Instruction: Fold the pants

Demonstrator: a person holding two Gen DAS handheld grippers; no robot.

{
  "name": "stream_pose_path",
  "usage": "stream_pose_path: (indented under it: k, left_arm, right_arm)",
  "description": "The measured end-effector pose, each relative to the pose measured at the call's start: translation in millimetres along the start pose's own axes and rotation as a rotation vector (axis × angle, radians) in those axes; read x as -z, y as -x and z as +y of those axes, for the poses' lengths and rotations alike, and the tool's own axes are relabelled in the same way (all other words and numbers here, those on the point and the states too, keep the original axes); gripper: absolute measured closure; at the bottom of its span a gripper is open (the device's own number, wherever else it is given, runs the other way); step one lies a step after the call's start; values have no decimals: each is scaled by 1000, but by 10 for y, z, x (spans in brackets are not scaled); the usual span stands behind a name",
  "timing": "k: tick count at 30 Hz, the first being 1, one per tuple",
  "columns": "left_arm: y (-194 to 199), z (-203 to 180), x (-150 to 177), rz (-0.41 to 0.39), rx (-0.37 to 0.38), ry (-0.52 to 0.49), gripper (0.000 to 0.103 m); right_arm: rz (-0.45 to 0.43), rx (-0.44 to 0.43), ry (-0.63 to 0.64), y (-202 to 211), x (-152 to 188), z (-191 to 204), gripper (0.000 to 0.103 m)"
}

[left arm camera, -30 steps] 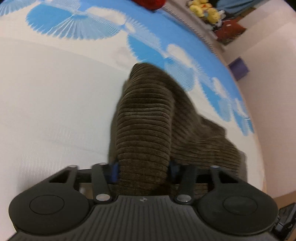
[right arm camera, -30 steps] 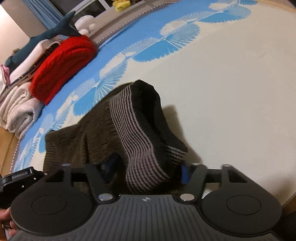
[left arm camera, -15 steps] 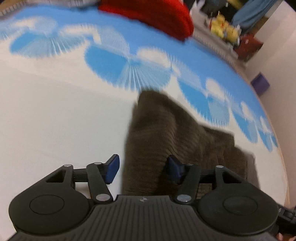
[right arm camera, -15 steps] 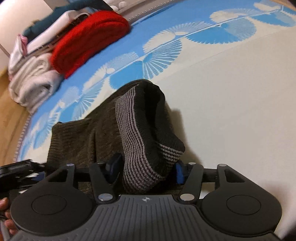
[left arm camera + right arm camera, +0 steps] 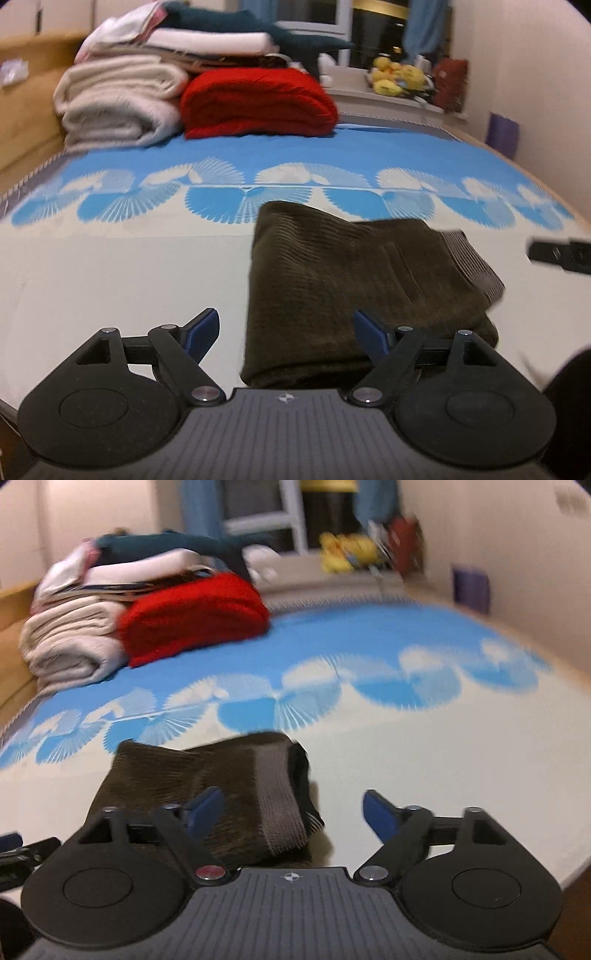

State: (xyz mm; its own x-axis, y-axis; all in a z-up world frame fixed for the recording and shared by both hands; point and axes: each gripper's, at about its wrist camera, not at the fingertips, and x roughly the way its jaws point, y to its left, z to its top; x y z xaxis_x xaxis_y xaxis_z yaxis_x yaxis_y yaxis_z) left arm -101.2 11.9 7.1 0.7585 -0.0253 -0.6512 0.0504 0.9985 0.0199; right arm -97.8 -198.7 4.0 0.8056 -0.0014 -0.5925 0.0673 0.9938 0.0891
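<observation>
The dark brown corduroy pants (image 5: 354, 284) lie folded in a compact bundle on the cream and blue bed cover (image 5: 110, 266), with the striped waistband (image 5: 469, 258) on the right side. My left gripper (image 5: 284, 328) is open and empty, raised just in front of the bundle. In the right wrist view the pants (image 5: 207, 775) lie low and left with the grey waistband (image 5: 277, 797) on top. My right gripper (image 5: 293, 808) is open and empty above the bundle's right edge.
A red folded knit (image 5: 258, 99) and a stack of cream and white blankets (image 5: 118, 99) sit at the far end of the bed. Yellow plush toys (image 5: 395, 79) rest on a sill. A wall runs along the right (image 5: 546, 92).
Both grippers let go of the pants, opened wide and pulled back and up. The pants dropped flat into a folded bundle on the bed.
</observation>
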Motion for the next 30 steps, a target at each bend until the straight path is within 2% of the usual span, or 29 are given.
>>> stream_pose_path:
  k: [1, 4, 8, 17, 30]
  left_arm:
    - [-35, -45, 34, 8, -2, -17, 18]
    - [-164, -45, 51, 74, 21, 20, 18]
    - [-319, -15, 59, 127, -41, 22, 17]
    - [-338, -53, 84, 139, -48, 40, 17]
    - [-534, -75, 108, 186, -39, 74, 17]
  right_arm:
    - [-24, -13, 44, 55, 33, 65, 15]
    - [-39, -52, 118, 106, 149, 206, 12]
    - [-5, -36, 179, 11, 195, 363, 12]
    - [88, -30, 60, -114, 225, 230, 12]
    - [108, -33, 113, -149, 270, 227, 11]
